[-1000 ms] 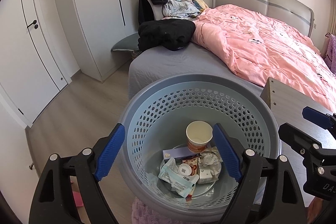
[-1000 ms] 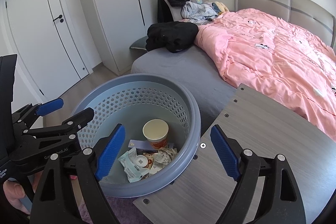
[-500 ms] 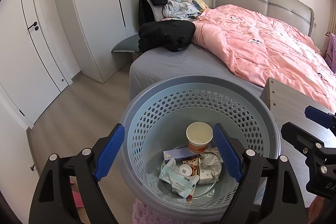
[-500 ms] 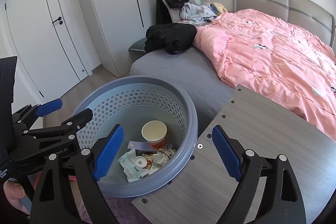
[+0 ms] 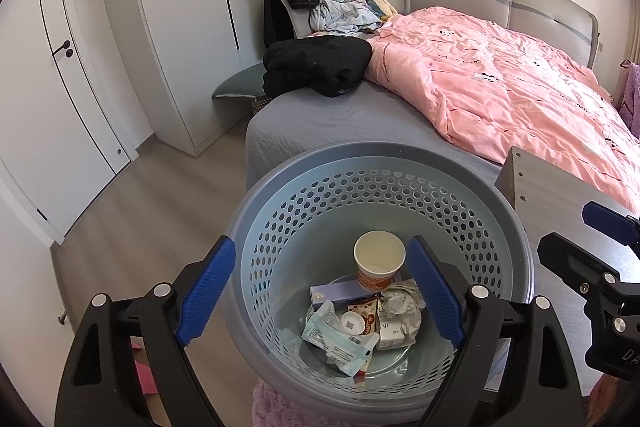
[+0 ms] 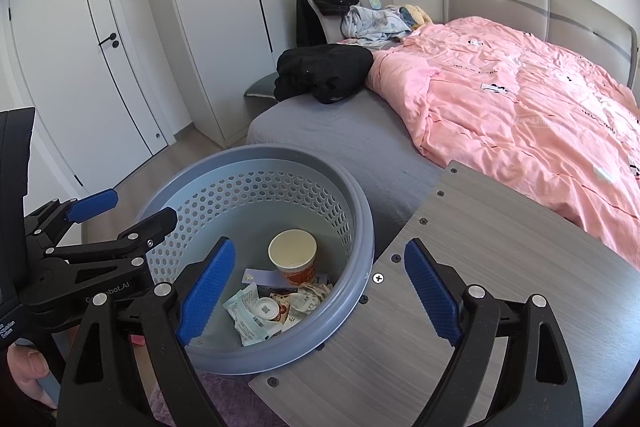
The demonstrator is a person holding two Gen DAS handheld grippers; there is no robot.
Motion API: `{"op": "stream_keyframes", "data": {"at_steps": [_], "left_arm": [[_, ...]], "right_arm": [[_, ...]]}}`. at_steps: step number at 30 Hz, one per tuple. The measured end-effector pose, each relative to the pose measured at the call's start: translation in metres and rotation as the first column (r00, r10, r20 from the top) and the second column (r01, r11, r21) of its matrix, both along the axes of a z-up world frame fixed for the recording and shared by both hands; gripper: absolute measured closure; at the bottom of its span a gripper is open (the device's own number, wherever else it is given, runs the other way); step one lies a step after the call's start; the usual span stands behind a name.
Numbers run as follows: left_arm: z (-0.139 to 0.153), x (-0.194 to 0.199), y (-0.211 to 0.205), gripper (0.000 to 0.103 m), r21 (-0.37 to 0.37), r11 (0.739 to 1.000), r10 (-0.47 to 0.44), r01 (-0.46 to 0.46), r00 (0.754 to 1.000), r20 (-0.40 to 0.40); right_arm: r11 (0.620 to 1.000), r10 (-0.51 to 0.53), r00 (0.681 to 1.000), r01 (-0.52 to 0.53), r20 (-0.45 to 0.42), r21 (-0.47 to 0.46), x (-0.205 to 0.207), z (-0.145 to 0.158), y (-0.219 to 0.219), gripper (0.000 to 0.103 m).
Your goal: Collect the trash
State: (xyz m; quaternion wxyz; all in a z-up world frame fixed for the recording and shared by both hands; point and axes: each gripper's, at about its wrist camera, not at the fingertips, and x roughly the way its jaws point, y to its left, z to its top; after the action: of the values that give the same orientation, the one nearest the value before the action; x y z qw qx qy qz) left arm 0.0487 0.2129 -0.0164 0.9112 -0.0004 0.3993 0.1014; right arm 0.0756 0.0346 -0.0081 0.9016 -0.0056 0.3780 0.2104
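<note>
The left hand-held gripper (image 5: 320, 287) and right hand-held gripper (image 6: 318, 289) both stood with jaws apart, holding nothing. The perforated blue basket (image 5: 516, 227), just beside the desk (image 6: 500, 243), held 1 upright paper cup (image 5: 379, 259) among crumpled wrappers (image 5: 340, 335).

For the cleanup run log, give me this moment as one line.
left gripper: open, empty | right gripper: open, empty | basket: paper cup, wrappers inside
</note>
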Motion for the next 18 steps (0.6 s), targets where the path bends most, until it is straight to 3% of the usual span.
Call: {"op": "stream_keyframes", "data": {"at_steps": [18], "left_arm": [[-0.0028,0.0002,0.0017,0.019,0.004,1.0,0.007,-0.007,1.0,-0.005]], "right_arm": [[1.0,0.004,1.0,-0.004,0.005,-0.001,-0.0008,0.0009,0.0007,0.018]]}}
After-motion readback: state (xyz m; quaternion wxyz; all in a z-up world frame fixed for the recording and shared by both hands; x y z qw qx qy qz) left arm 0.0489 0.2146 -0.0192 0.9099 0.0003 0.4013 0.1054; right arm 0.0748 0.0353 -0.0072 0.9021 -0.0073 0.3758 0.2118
